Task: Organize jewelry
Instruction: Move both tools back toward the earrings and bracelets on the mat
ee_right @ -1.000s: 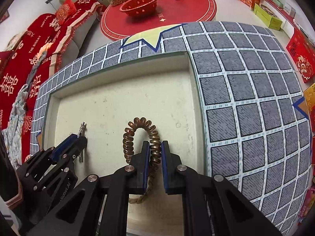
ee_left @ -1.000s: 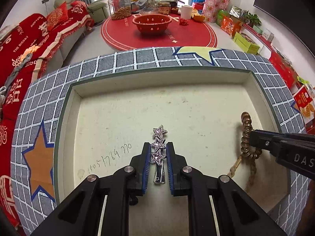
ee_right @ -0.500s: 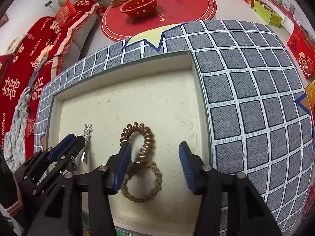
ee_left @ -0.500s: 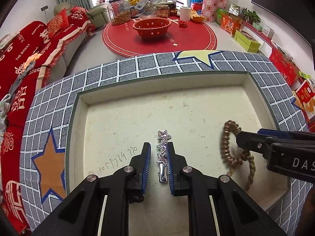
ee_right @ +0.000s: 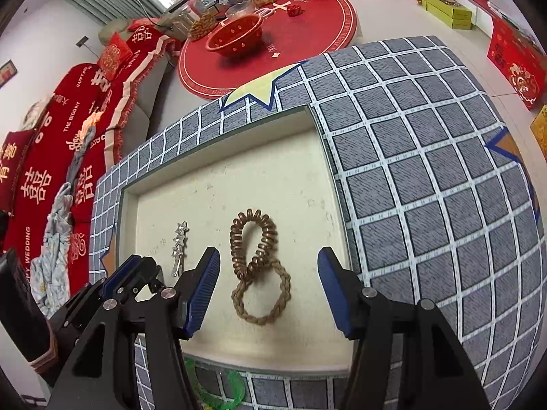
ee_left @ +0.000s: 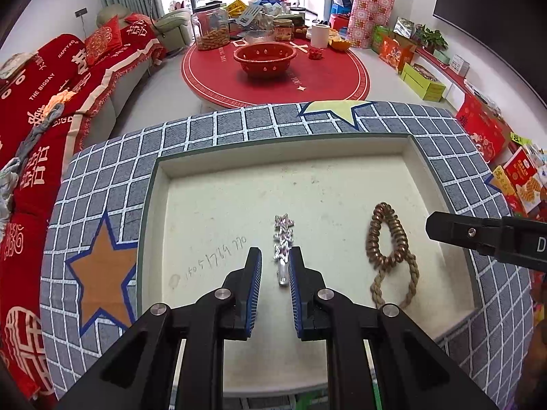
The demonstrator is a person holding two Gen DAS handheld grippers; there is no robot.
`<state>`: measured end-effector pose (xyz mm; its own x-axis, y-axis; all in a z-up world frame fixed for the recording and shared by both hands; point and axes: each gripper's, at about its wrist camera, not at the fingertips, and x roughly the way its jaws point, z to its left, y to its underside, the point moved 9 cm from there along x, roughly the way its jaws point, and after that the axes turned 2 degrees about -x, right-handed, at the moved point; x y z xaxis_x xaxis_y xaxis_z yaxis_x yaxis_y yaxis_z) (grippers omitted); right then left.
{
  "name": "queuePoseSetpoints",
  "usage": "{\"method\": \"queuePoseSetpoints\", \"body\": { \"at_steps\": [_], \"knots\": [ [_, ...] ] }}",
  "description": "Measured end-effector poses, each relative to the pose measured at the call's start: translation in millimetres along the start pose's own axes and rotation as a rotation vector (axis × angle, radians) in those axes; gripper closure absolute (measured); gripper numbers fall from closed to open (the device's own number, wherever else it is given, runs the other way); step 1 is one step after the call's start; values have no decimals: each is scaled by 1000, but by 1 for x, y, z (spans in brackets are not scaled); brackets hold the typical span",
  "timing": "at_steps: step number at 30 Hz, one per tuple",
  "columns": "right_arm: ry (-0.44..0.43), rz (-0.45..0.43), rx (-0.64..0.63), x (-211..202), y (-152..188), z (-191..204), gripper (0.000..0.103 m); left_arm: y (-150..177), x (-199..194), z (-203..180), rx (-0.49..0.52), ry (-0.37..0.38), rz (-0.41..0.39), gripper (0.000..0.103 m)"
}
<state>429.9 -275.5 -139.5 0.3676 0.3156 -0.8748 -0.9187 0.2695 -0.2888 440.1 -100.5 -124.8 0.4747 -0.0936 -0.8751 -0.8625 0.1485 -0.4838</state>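
The left gripper (ee_left: 275,270) stands with its blue-padded jaws narrow, and the lower end of a silver star hair clip (ee_left: 283,246) sits in the gap between them. The clip looks closer to the right pad, but whether either pad presses on it cannot be told from these views. In the right wrist view the same clip (ee_right: 179,247) shows just ahead of the left gripper's tip (ee_right: 138,268), its row of glittering stars pointing away from the fingers and its plain metal tail nearest them.

The right gripper (ee_right: 268,266) has its jaws wide apart and opening. Between them, touched by neither pad, lie a bronze spiral hair tie (ee_right: 253,244) and a tan braided hair tie (ee_right: 261,295); the two loops overlap where they meet, the spiral one farther from the gripper, the braided one nearer. In the left wrist view the right gripper's fingertip (ee_left: 444,229) hovers to the right of the spiral tie (ee_left: 386,239) and the braided tie (ee_left: 395,285), clear of both.

All three pieces are in a shallow cream-coloured tray (ee_left: 212,205) with a dark green rim, the clip near its middle and the hair ties toward its right side. Handwritten digits (ee_left: 213,261) are pencilled on the tray floor left of the clip. The tray rests on a grey checked cloth (ee_right: 427,188) with star patches. Beyond it stands a round red table (ee_left: 277,75) with a red colander (ee_left: 265,58), and a sofa with red throws (ee_left: 51,102) lies to the left.
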Motion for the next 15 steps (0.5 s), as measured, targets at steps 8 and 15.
{"method": "queuePoseSetpoints", "body": {
  "at_steps": [8, 15],
  "knots": [
    [-19, -10, 18, -18, 25, 4, 33, 25, -21, 9, -20, 21, 23, 20],
    [-24, -18, 19, -31, 46, 9, 25, 45, -46, 23, -48, -12, -4, 0]
  ]
}}
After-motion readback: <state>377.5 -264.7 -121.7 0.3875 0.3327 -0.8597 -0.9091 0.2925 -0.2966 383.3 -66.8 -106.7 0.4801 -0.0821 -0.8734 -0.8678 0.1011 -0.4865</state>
